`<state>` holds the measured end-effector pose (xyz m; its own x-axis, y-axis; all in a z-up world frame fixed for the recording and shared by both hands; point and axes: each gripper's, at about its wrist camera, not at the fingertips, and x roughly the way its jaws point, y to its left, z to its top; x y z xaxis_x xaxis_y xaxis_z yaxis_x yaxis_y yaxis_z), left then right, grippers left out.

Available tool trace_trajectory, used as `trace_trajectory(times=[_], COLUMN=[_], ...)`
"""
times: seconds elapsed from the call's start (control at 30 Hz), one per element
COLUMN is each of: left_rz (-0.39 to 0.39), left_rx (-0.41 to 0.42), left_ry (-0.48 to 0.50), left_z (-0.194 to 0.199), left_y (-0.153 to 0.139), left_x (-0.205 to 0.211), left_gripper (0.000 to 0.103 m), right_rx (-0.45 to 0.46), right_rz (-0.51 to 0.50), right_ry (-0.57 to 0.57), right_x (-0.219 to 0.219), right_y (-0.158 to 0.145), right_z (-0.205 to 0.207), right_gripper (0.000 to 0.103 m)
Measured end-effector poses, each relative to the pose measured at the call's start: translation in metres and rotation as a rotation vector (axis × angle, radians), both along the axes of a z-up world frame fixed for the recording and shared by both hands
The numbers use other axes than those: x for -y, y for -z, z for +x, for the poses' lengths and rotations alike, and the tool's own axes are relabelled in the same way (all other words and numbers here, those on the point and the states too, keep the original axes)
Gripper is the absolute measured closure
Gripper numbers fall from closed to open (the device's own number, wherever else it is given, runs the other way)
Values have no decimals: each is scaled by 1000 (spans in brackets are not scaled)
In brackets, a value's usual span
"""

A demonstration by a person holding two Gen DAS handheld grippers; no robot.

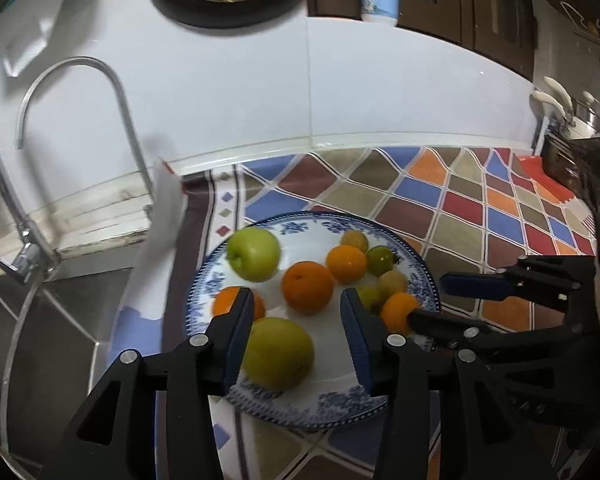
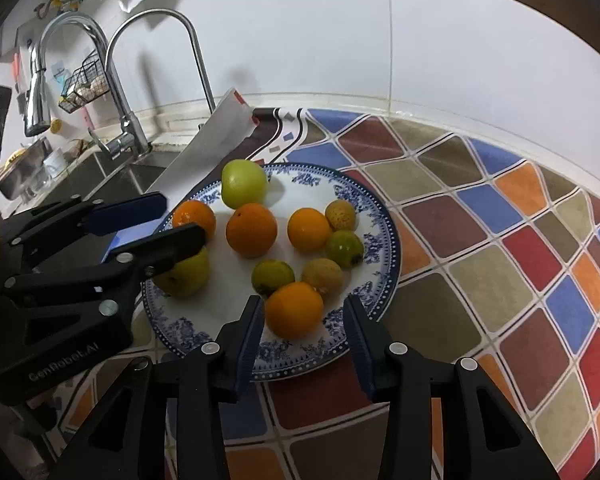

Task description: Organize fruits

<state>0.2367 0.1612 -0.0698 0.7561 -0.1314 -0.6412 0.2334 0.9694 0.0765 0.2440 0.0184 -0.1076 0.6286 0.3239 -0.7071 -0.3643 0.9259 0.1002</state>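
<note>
All the fruit lay on one blue-and-white plate (image 2: 382,240) standing on the table's patterned cloth (image 2: 500,240), just right of the sink (image 2: 112,176). In the right wrist view, a green apple (image 2: 244,184) sat at the plate's 11 o'clock, a second, yellower apple (image 2: 186,276) at 8 o'clock, oranges (image 2: 251,230) ran across the middle, and small greenish and tan fruits (image 2: 344,248) bunched toward 3 o'clock, touching one another.

The left gripper (image 1: 296,334) hovered with its jaws wide on either side of the yellower apple, holding nothing, probably lined up to take it. The right gripper (image 2: 304,336) stood likewise wide and empty, its jaws flanking the nearest orange (image 2: 294,310) at 6 o'clock, the easiest piece to reach from that edge.

Whether the plate was the gathering place or the source for sorting could not be told: kinds lay loosely grouped, yet no other dish showed.
</note>
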Motion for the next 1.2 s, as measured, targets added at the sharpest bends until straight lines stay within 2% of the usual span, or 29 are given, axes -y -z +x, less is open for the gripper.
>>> trace_trajectory(times=[0.17,0.23,0.33,0.47,0.57,0.63,0.87,1.2], left_rz=[0,-10,-7,8,7,4,5,-10], left_rx=[18,24,40,76,106,121,170,208], left_ry=[-42,-55,-63,-70,-80,-85,-123,-145], left_z=[-15,-23,-32,-47,-61,-70,-107,-171], left_y=[-5,-8,-14,-24,-35,-42,-59,-75], left_x=[-6,-7,-5,0,3,7,23,43], left_gripper=[49,46,40,29,18,15,5,0], right_rx=[41,57,95,115,136,162,241,261], right_rz=[-34,-39,-50,-31,-21,-29,-61,-10], right_ry=[48,72,129,196,235,255,308,338], right_x=[4,6,13,25,33,37,56,86], right_y=[-11,-15,-24,-33,-40,-45,-65,-81], right_z=[-15,-22,-36,-50,-64,-74,-114,-176], right_gripper=[60,49,38,36,30,24,19,16])
